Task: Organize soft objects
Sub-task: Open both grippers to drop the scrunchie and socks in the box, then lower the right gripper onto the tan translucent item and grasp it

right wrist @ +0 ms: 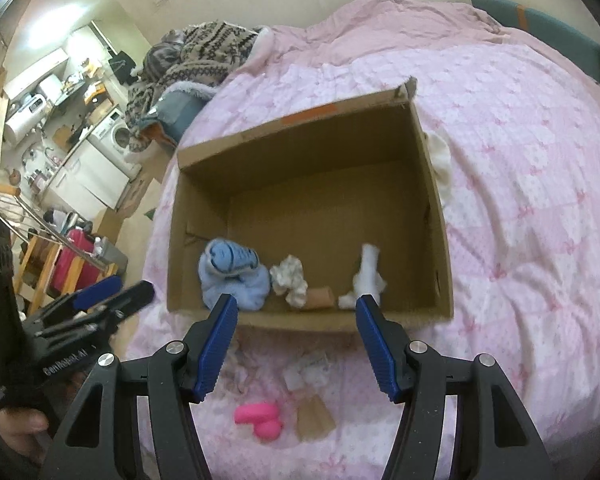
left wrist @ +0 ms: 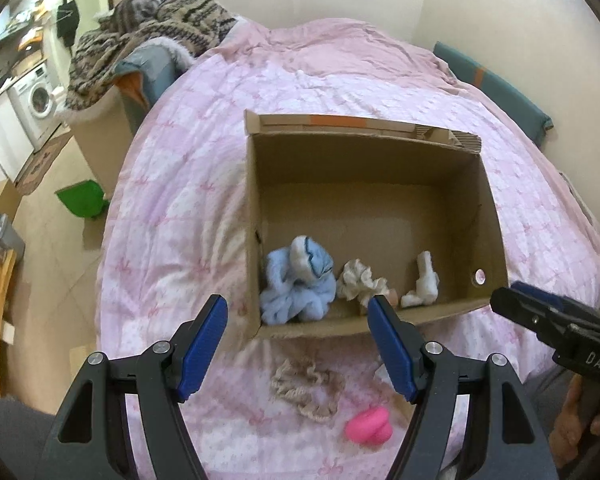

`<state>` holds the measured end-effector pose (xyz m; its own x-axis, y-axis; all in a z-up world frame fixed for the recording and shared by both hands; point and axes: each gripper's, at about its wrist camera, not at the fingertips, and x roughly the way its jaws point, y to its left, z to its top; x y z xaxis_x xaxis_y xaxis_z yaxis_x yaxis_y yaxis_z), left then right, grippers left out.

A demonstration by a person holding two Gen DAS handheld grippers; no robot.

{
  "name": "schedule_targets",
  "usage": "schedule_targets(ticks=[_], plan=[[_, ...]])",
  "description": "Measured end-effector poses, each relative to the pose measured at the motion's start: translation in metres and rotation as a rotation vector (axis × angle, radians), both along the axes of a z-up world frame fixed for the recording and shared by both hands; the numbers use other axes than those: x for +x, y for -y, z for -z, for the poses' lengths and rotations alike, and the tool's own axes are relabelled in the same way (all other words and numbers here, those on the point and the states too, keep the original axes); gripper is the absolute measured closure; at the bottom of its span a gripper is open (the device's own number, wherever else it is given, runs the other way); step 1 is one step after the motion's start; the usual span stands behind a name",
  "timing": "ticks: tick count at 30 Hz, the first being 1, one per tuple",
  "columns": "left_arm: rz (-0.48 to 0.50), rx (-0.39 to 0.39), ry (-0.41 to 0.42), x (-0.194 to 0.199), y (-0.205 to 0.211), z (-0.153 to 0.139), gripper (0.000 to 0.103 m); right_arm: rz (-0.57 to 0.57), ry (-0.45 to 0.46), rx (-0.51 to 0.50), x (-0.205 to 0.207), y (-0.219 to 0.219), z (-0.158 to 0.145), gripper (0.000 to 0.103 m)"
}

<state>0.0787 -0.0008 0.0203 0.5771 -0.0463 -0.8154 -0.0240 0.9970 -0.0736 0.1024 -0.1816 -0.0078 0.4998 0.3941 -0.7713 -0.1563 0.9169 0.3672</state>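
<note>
An open cardboard box (left wrist: 492,208) (right wrist: 440,208) sits on a pink bed. Inside, along its near wall, lie a light-blue fluffy cloth (left wrist: 296,288) (right wrist: 232,276), a cream crumpled cloth (left wrist: 358,282) (right wrist: 290,276) and a white cloth (left wrist: 422,280) (right wrist: 366,276). On the quilt before the box lie a beige scrunchie (left wrist: 308,390), a pink soft toy (left wrist: 370,428) (right wrist: 260,418) and a tan piece (right wrist: 314,418). My left gripper (left wrist: 298,350) is open and empty above the scrunchie. My right gripper (right wrist: 296,344) is open and empty above the pink toy.
The pink quilt (left wrist: 188,208) (right wrist: 532,208) covers the bed. A patterned blanket pile (left wrist: 148,36) (right wrist: 204,52) sits at the far left corner. A white cloth (right wrist: 440,156) lies beside the box's right wall. A green dustpan (left wrist: 82,198) is on the floor left.
</note>
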Motion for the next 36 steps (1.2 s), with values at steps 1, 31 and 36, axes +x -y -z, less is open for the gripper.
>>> schedule_targets(ticks=[1,31,36], plan=[[-0.01,-0.004,-0.002,-0.002,-0.002,0.002,0.033,0.001,-0.01,-0.001,-0.002,0.001,0.003,0.038],[-0.219,-0.07,-0.176,-0.004,-0.062,0.066,0.033,0.063,-0.318,0.014,0.008,0.016,0.089,0.038],[-0.195,-0.058,-0.176,-0.003,-0.055,0.066,0.033,-0.082,-0.427,-0.133,0.002,-0.019,0.117,0.038]])
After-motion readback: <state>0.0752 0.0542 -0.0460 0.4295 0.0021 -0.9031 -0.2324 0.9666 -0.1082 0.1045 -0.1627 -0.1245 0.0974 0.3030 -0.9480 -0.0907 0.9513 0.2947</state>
